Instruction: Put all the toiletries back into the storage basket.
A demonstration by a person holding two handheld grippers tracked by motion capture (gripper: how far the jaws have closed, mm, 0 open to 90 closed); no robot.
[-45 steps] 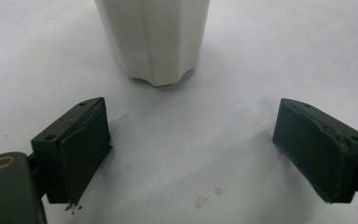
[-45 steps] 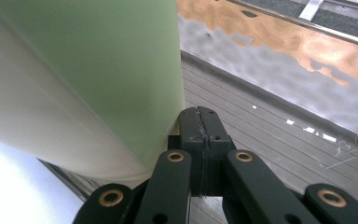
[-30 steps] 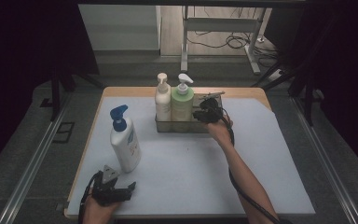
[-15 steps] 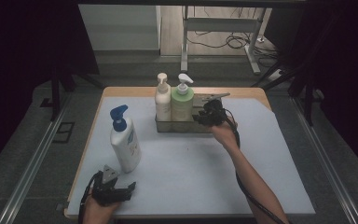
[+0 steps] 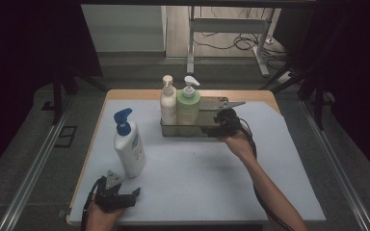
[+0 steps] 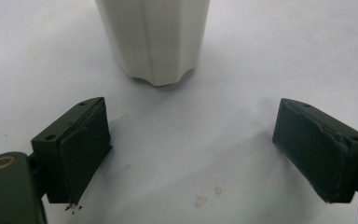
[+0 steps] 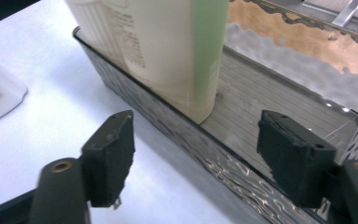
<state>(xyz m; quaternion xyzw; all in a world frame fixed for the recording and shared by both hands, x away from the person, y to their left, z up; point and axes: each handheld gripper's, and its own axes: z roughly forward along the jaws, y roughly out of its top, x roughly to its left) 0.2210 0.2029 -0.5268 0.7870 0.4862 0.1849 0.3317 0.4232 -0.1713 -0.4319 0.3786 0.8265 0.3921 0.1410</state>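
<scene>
Standing at the back of the table (image 5: 270, 192), a metal tray (image 5: 207, 131) holds two pump bottles side by side at its left end — a cream bottle (image 5: 168, 103) and, touching it on the right, a green bottle (image 5: 188, 106). The right gripper (image 5: 217, 130) hangs at the tray's near wall, just right of the green bottle, with the person's forearm reaching in from the lower edge. Its jaws have just been opening and now stand wide apart with nothing pinched between them; in the right gripper view the tray's hammered front wall (image 7: 182, 140) runs across the gap between the pads, and the green bottle (image 7: 186, 51) stands inside on the ribbed floor, free of both pads. The rest of the tray, to the right of the bottles, lies bare. Well apart from all this, a white bottle with a blue pump (image 5: 128, 147) stands upright on the table's left half. The left gripper (image 5: 135, 193) rests low at the near left corner, just below that bottle, a hand wrapped around it. In the left gripper view its jaws are spread wide over bare table — the white bottle's base (image 6: 154, 42) sits ahead of them, not touched by either pad.
</scene>
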